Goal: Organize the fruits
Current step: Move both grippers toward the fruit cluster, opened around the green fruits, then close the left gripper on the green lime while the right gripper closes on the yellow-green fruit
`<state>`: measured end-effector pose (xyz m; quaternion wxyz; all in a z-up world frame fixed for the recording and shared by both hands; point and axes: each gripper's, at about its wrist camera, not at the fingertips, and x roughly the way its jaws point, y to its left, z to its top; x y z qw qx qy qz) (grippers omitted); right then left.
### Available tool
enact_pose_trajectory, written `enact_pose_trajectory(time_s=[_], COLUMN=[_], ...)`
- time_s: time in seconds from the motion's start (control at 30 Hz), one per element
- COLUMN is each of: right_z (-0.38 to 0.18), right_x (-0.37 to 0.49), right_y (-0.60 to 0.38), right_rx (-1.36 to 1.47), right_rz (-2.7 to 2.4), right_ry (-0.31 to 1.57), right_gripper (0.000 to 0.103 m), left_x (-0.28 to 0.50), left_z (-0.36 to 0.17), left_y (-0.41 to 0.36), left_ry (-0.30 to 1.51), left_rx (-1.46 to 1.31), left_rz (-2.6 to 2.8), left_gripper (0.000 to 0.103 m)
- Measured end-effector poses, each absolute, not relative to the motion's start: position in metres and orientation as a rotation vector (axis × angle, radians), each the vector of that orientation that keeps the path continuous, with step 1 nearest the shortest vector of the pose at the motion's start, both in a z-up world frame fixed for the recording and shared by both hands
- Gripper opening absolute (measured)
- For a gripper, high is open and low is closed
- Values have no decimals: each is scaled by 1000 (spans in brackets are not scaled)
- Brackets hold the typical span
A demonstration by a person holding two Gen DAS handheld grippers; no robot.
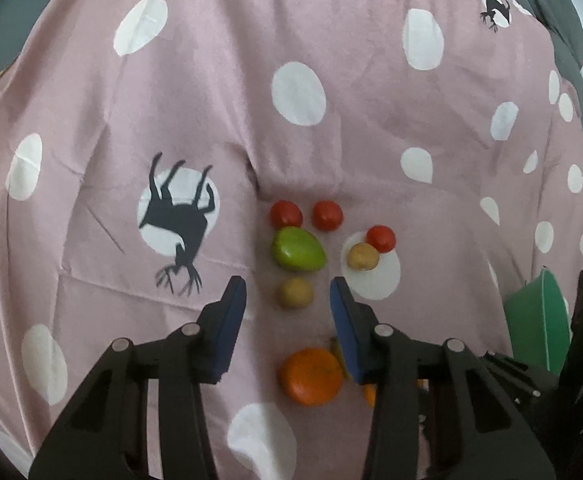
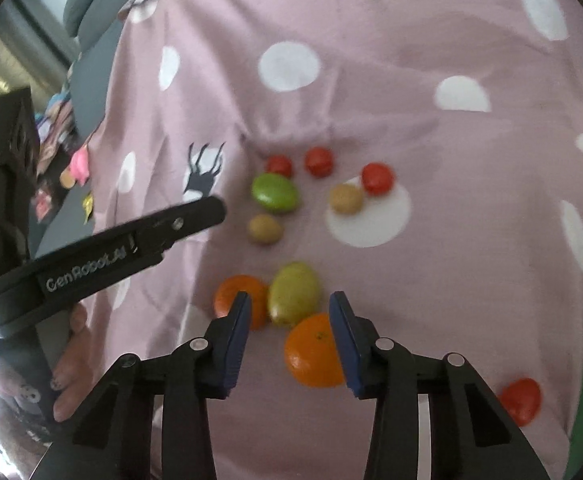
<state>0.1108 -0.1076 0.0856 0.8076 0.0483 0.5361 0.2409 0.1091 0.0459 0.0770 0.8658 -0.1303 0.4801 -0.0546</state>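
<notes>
Fruits lie on a pink dotted cloth (image 1: 211,100). Three red tomatoes (image 1: 286,214) sit farthest, then a green mango (image 1: 298,255) and two small brown fruits (image 1: 295,293). Nearer lie an orange (image 1: 311,376), a second orange (image 2: 315,356) and a yellow-green mango (image 2: 293,294). My left gripper (image 1: 287,292) hovers open, with one brown fruit showing in the gap below it, untouched. My right gripper (image 2: 290,302) is open above the yellow-green mango and the oranges, its pads clear of them. Another red tomato (image 2: 521,400) lies at the lower right.
A green container (image 1: 535,328) stands at the right edge of the cloth. In the right wrist view a hand (image 2: 71,360) holds the left gripper, whose finger (image 2: 195,216) reaches in from the left. Grey cushions and small clutter lie beyond the cloth's left edge.
</notes>
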Motion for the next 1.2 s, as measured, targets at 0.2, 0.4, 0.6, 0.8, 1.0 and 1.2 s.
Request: enact_pose_trajectory(time_s=[0.2,0.4,0.6,0.8,1.0,1.2], right_z=[73,66,61,60,58,69], right_x=[129,130,130,127,124,121], right_y=[-97,-102,-113,-122,-142,-162], right_rx=[81,84,104,138,203,127], right_rz=[515,507,493,509,469,345], right_ry=[1202,1208,1205,1186,1184,1121], right_gripper=[43,43,43,39,36,36], left_x=[134,155,167,179,196,200], left_z=[76,62,54,42,30,22], left_y=[48,39,34,24,7,5], left_ry=[1026,1080,1108,1146,1160,1151], left_rx=[-277,-261,-260,-245,-257,-291], left_rz=[-120,-114,-108,-90,-109,-121], left_gripper=[42,42,42,42,41,41])
